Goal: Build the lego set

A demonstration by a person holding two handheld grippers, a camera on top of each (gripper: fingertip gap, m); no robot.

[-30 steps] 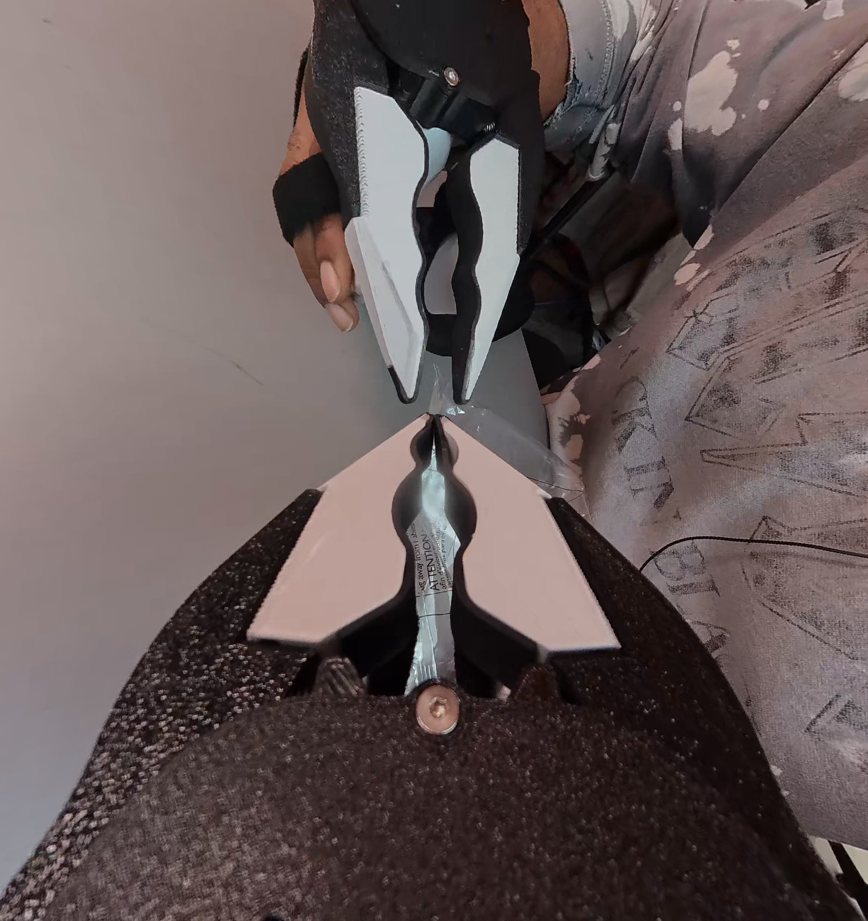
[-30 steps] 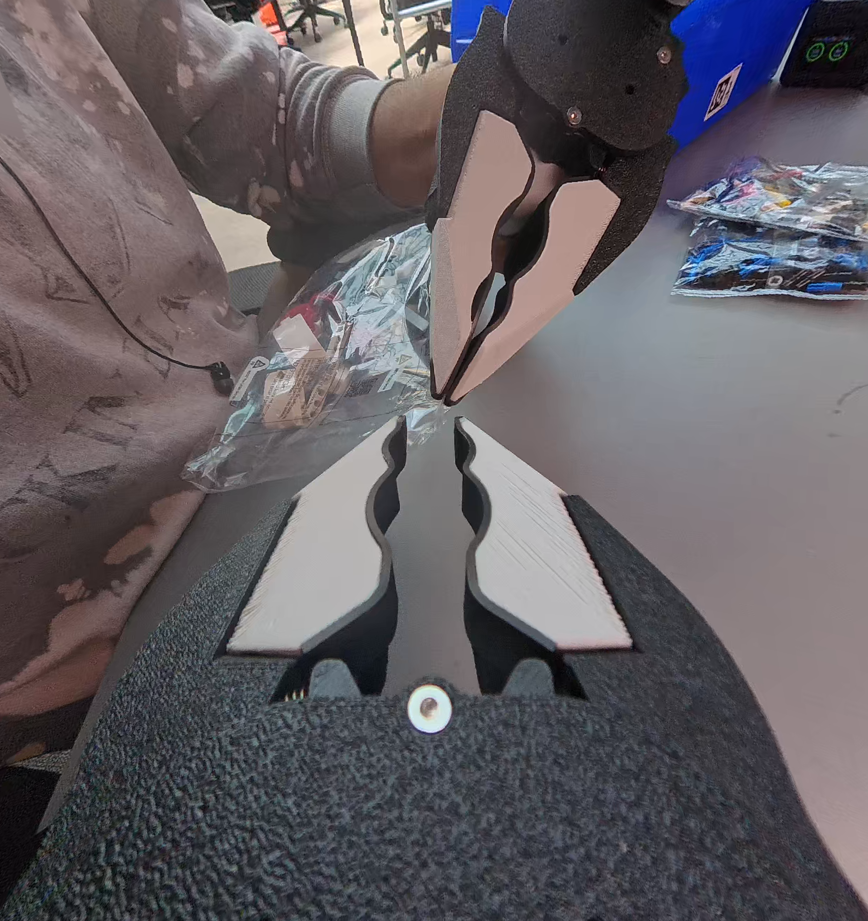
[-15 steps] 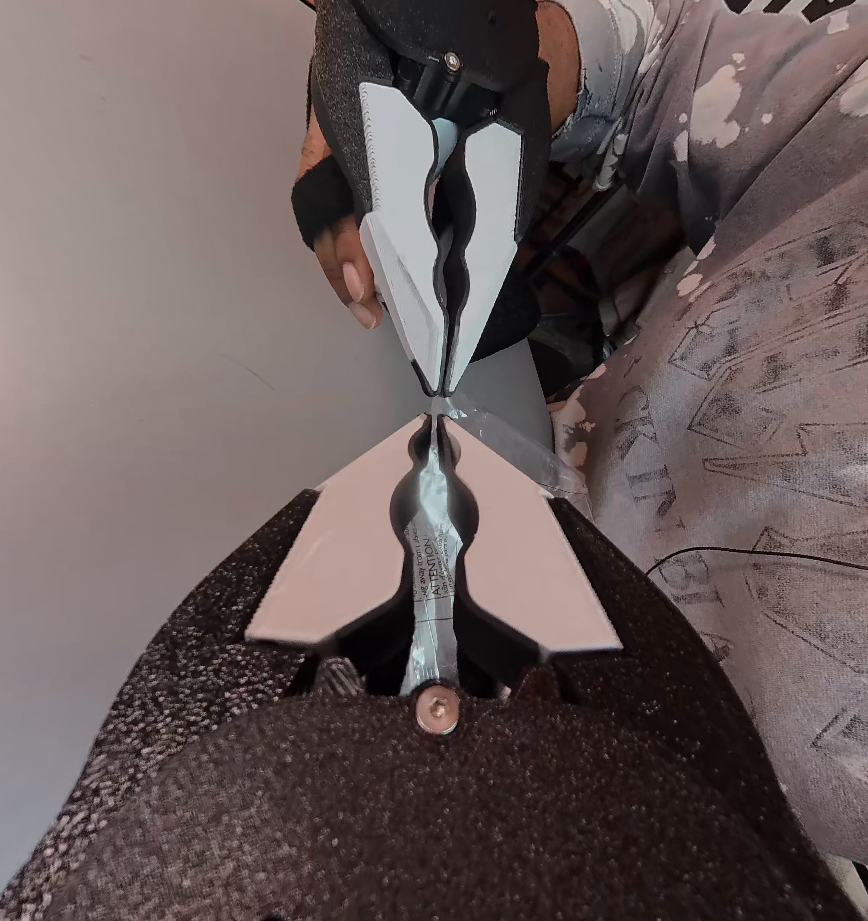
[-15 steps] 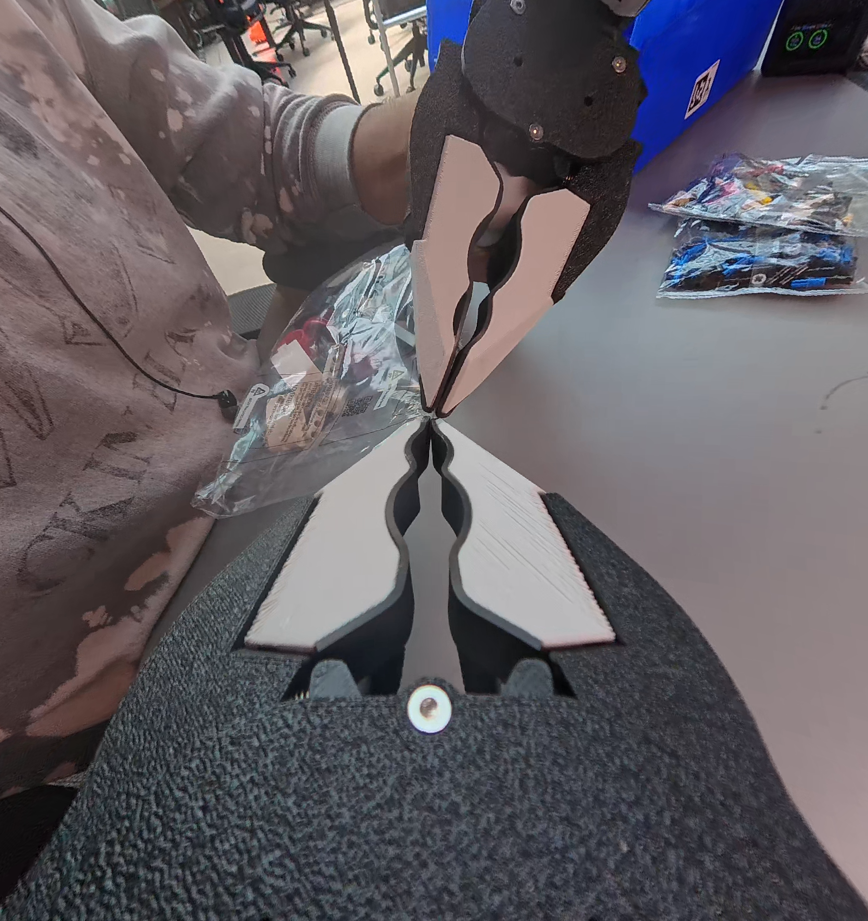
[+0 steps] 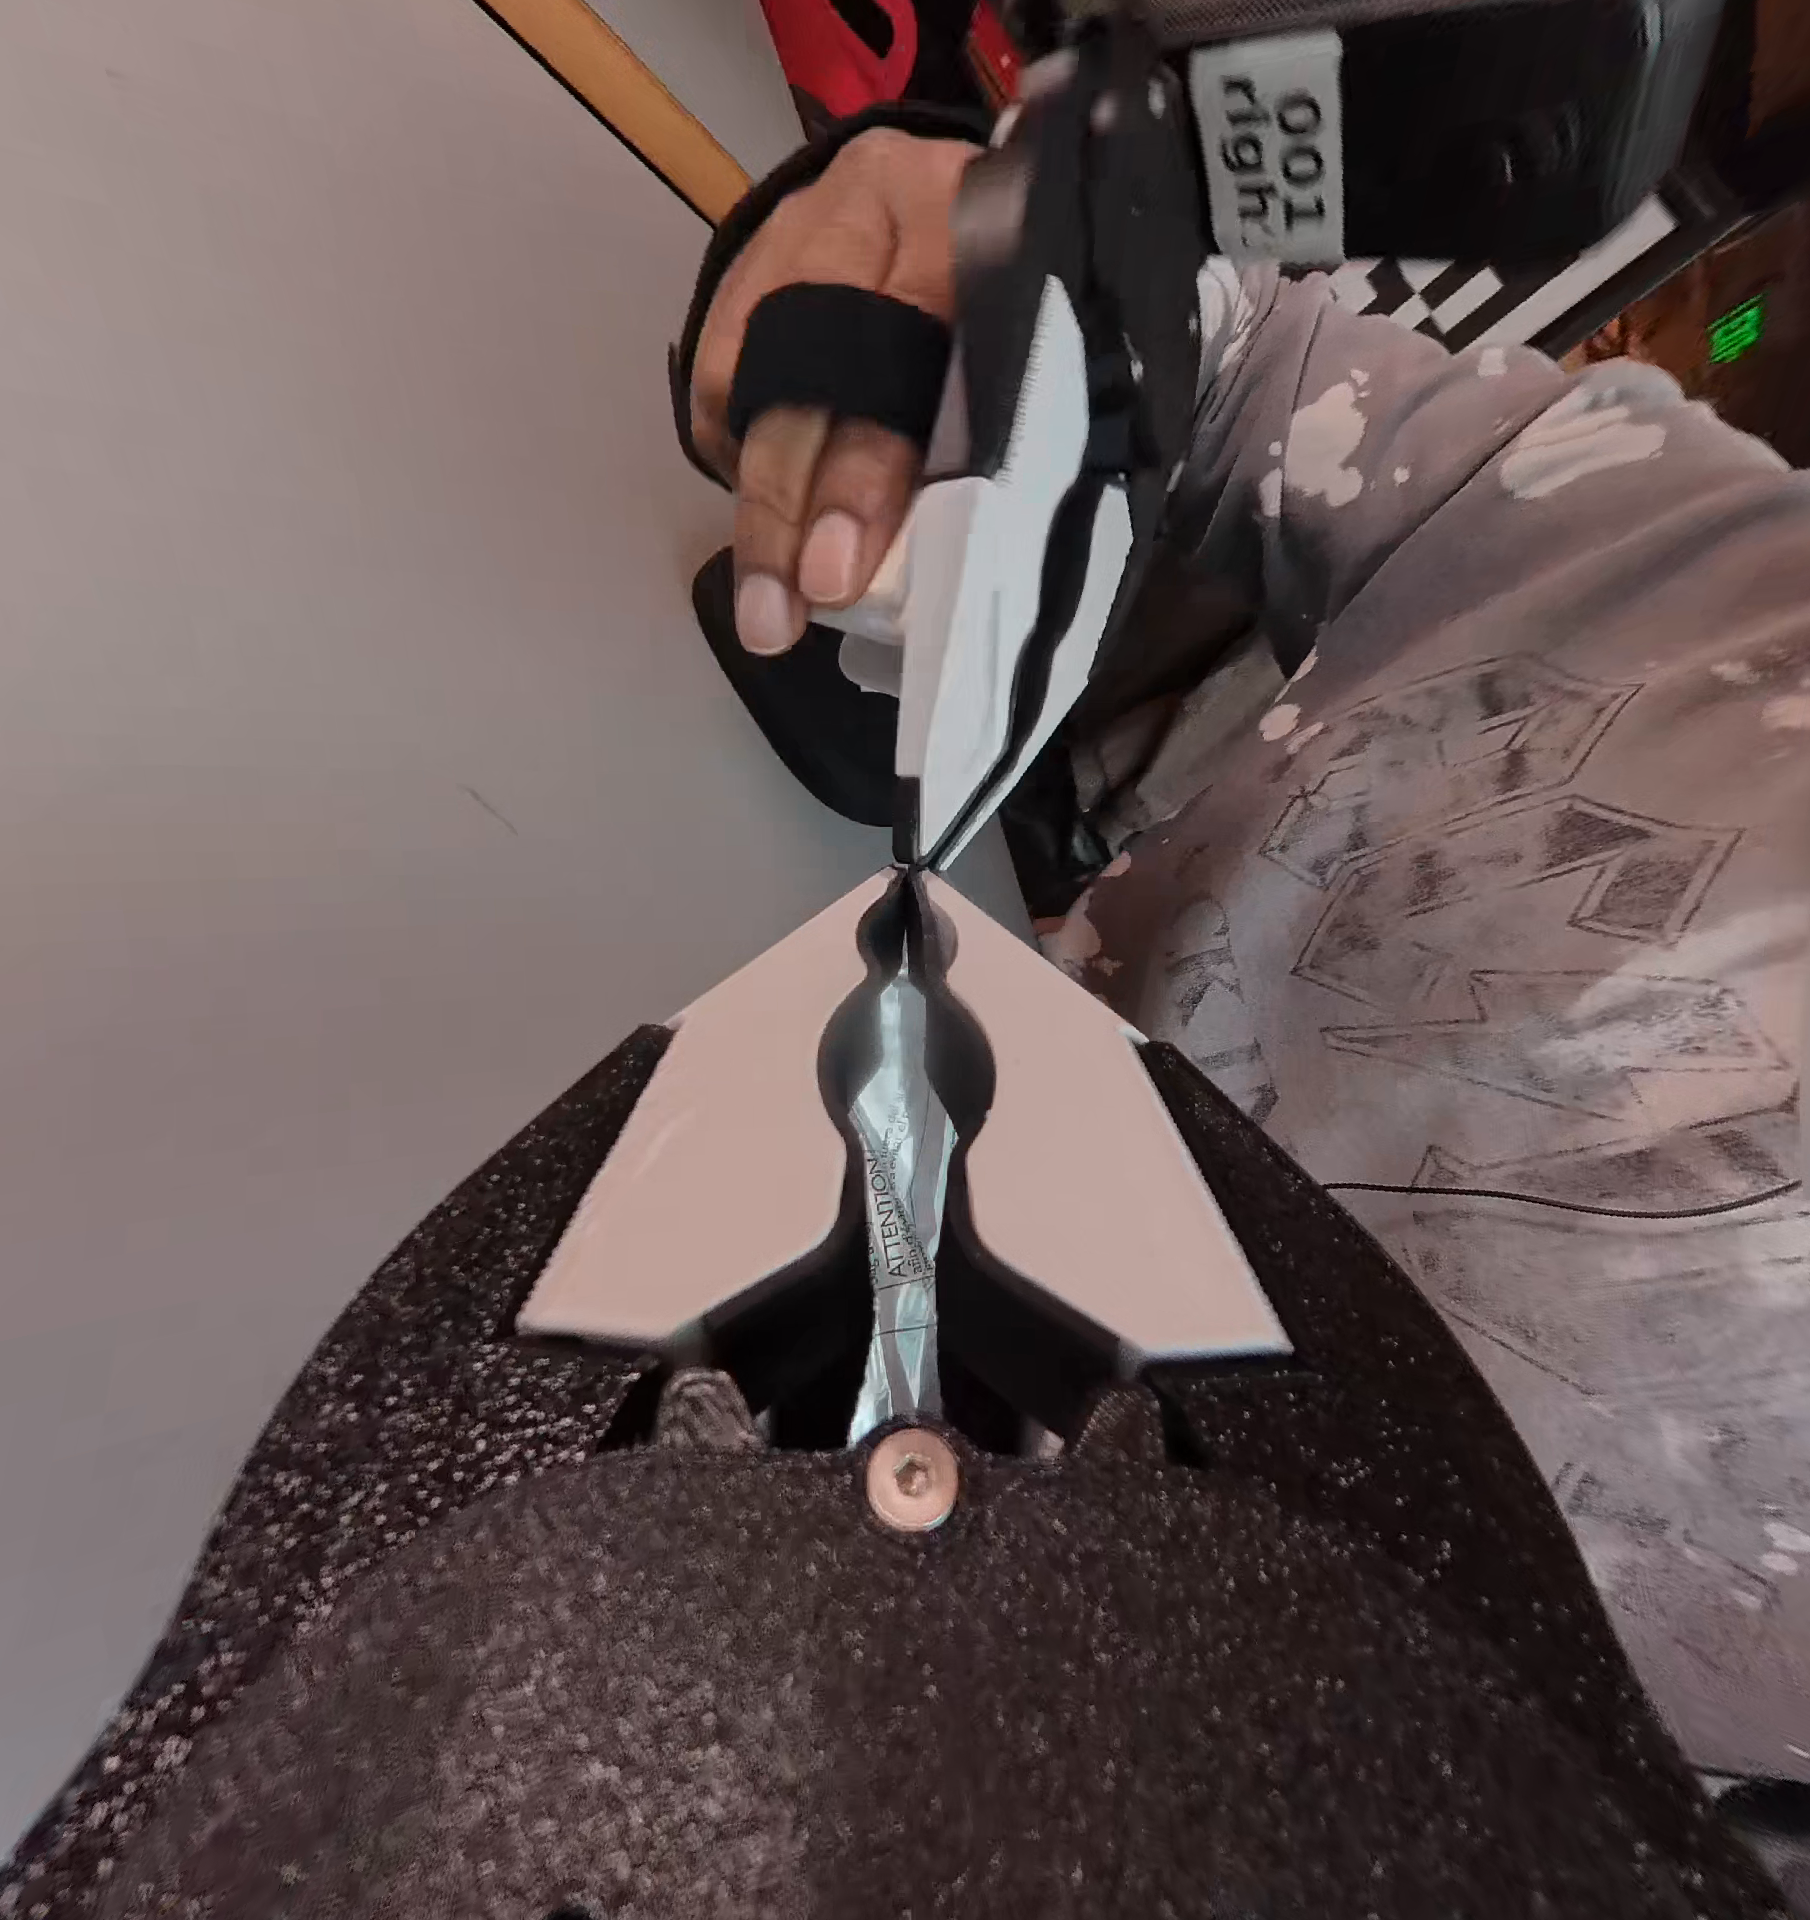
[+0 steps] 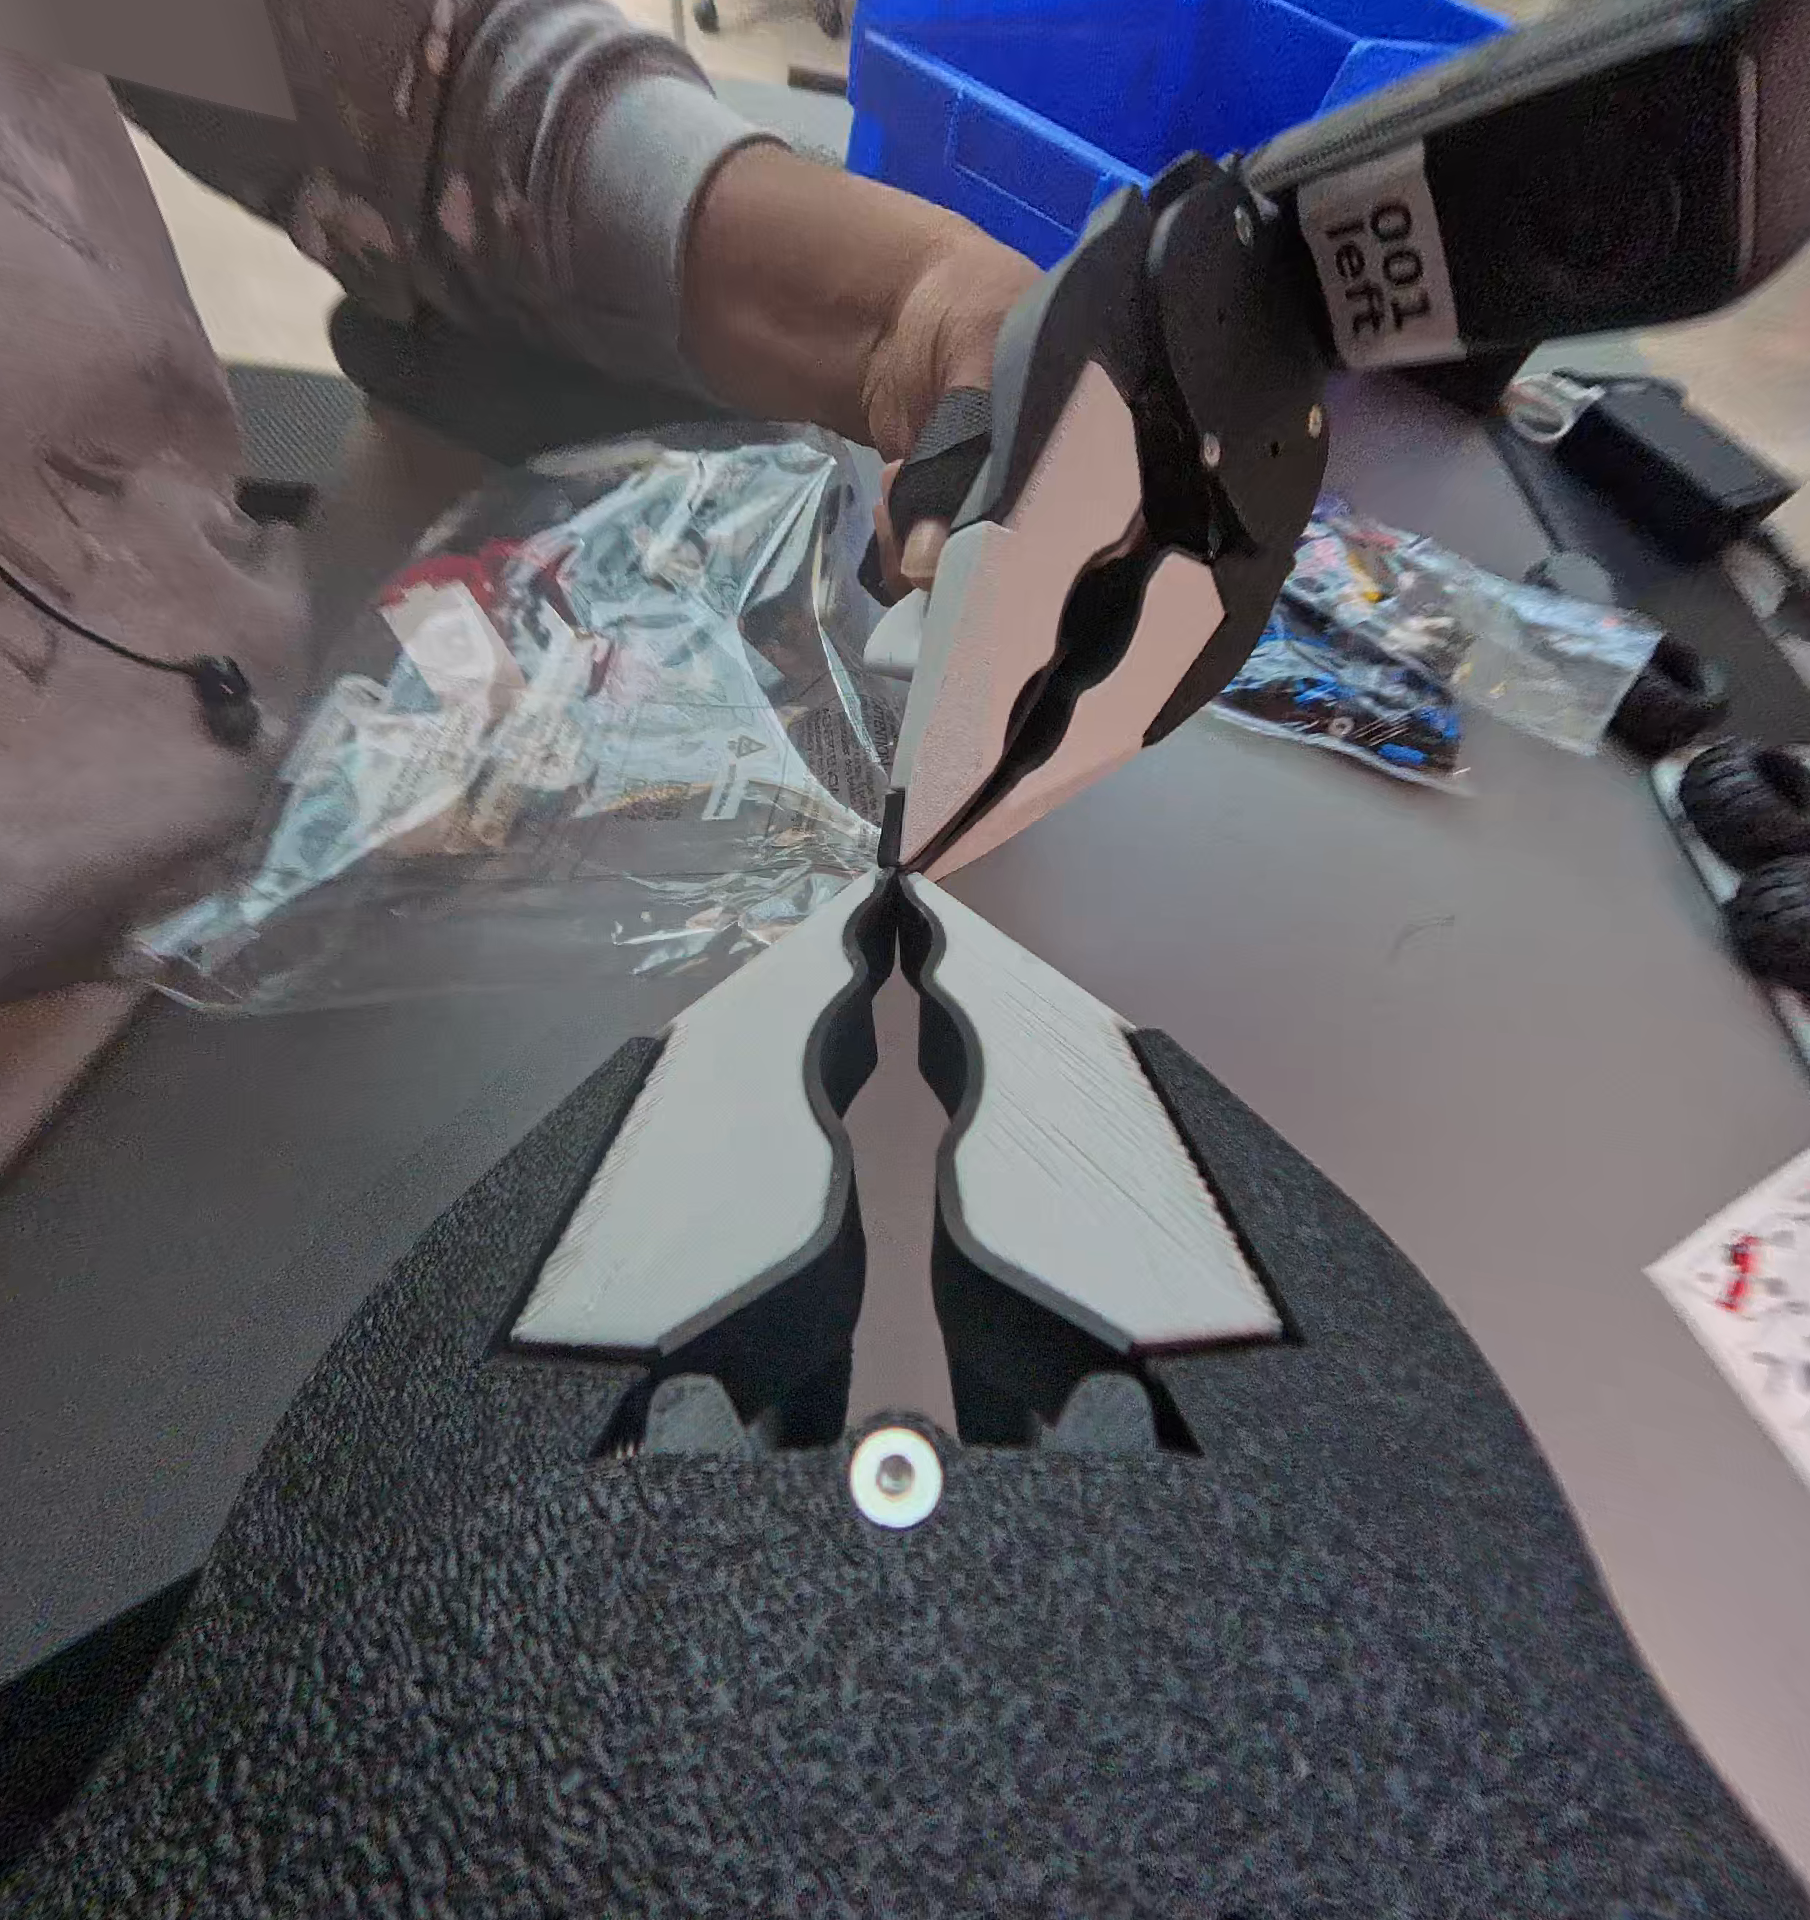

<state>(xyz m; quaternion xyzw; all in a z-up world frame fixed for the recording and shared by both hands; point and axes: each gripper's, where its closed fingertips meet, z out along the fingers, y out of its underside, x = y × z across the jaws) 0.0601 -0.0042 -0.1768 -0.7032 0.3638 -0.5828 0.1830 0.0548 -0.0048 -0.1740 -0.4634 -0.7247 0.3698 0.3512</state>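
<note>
Both tools, left tool (image 5: 906, 881) and right tool (image 6: 896, 883), clench my thin, slippery, crinkly lego bag (image 6: 589, 707) at one corner, tip to tip.

Lettered tags (image 6: 1384, 270) mark left tongs (image 5: 906, 888) and right tongs (image 6: 896, 883); bag (image 6: 568, 727) printed.

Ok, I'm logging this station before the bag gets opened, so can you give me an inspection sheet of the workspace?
Surface: grey tabletop, faint scuff mark.
Job's things: clear crinkled plastic bag of lego parts, pinched at one edge; second clear bag of blue and black pieces; black rubber tyres; printed instruction sheet.
Clutter: black box-shaped device.
Grippers: left gripper and right gripper both shut on the first bag's edge, tips nearly touching.
Cables: thin black wire across the person's patterned sweatshirt.
Surroundings: blue plastic bin.
</note>
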